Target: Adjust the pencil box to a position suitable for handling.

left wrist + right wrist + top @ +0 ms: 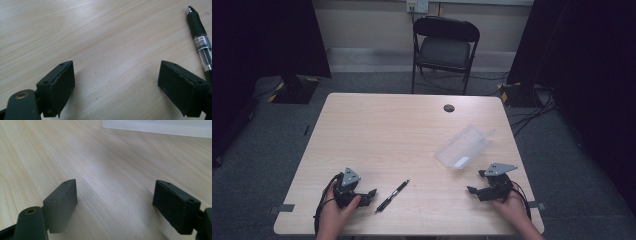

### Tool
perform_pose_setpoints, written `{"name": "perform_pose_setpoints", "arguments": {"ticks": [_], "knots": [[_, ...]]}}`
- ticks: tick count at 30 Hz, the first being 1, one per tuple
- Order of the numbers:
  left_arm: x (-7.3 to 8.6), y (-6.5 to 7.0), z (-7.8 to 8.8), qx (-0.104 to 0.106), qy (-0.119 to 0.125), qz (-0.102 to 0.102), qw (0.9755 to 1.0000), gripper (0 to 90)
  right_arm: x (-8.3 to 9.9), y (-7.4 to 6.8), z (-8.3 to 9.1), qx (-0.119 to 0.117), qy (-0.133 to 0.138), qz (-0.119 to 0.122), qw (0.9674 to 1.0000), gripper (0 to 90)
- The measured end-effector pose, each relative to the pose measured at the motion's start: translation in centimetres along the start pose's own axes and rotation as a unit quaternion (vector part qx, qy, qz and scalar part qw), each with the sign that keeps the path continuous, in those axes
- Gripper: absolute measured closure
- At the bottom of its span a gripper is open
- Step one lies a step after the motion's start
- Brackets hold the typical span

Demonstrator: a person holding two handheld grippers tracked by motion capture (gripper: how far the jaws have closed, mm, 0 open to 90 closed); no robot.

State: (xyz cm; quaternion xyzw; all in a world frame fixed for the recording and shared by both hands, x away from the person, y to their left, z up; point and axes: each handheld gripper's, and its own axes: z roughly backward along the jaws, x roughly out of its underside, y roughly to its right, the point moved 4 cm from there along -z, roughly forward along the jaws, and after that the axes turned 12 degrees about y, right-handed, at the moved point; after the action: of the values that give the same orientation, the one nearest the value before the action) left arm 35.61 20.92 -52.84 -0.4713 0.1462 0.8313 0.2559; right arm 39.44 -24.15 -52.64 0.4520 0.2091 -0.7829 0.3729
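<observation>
Both grippers rest low on the table (377, 125) with jaws spread wide and nothing between them: left gripper (368, 195) at about 7 o'clock of the tabletop, right gripper (476, 186) at about 5 o'clock. One pen (392, 195) lies flat just at 3 o'clock of the left gripper, tip toward 1 o'clock; in the left gripper view the pen (200, 40) runs past the outer jaw, untouched. Judged light, stiff, smooth-barrelled, likely to roll; the black rubber grip section looks the surest hold. One clear plastic case (463, 146) sits at 11 o'clock of the right gripper, probably light and slick. Count: one pen, one case, two grippers.
</observation>
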Motion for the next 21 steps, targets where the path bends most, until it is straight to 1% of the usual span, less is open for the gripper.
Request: {"name": "perform_pose_setpoints", "arguments": {"ticks": [5, 7, 8, 9, 12, 13, 14, 16, 19, 20, 21], "knots": [[0.0, 0.0, 0.0, 0.001, 0.000, -0.001, 1.0000, 13.4, 0.0, -0.1, 0.0, 0.003, 0.002, -0.002, 1.0000, 18.8], [0.0, 0.0, 0.0, 0.001, 0.000, 0.000, 1.0000, 13.2, 0.1, -0.2, 0.1, 0.008, 0.000, -0.003, 1.0000, 18.7], [0.0, 0.0, 0.0, 0.002, 0.000, 0.000, 1.0000, 13.1, 0.1, -0.4, 0.1, 0.006, 0.001, -0.004, 1.0000, 18.7], [0.0, 0.0, 0.0, 0.002, 0.000, 0.000, 1.0000, 12.8, 0.0, -0.9, 0.2, 0.001, -0.005, -0.003, 1.0000, 19.5], [0.0, 0.0, 0.0, 0.003, 0.000, 0.000, 1.0000, 12.6, -0.2, -1.2, 0.2, 0.002, -0.015, 0.005, 0.9999, 21.6], [0.0, 0.0, 0.0, 0.002, 0.000, 0.000, 1.0000, 12.6, -0.5, -1.5, 0.3, 0.001, -0.017, 0.012, 0.9998, 21.5], [0.0, 0.0, 0.0, 0.003, 0.000, -0.001, 1.0000, 12.6, -1.0, -2.1, 0.3, -0.006, -0.016, 0.021, 0.9996, 21.8], [0.0, 0.0, 0.0, 0.003, 0.000, 0.000, 1.0000, 12.6, -1.2, -2.3, 0.4, -0.006, -0.014, 0.022, 0.9996, 22.3], [0.0, 0.0, 0.0, 0.003, 0.000, -0.001, 1.0000, 12.6, -2.7, -3.4, 0.4, -0.016, 0.005, 0.016, 0.9997, 23.7], [0.0, 0.1, -0.1, 0.004, 0.001, 0.001, 1.0000, 12.6, -3.7, -4.1, 0.2, -0.022, 0.011, 0.021, 0.9995, 24.6], [0.0, 0.1, -0.1, 0.004, 0.001, 0.001, 1.0000, 12.6, -3.7, -4.1, 0.2, -0.022, 0.011, 0.021, 0.9995, 24.6]]}}
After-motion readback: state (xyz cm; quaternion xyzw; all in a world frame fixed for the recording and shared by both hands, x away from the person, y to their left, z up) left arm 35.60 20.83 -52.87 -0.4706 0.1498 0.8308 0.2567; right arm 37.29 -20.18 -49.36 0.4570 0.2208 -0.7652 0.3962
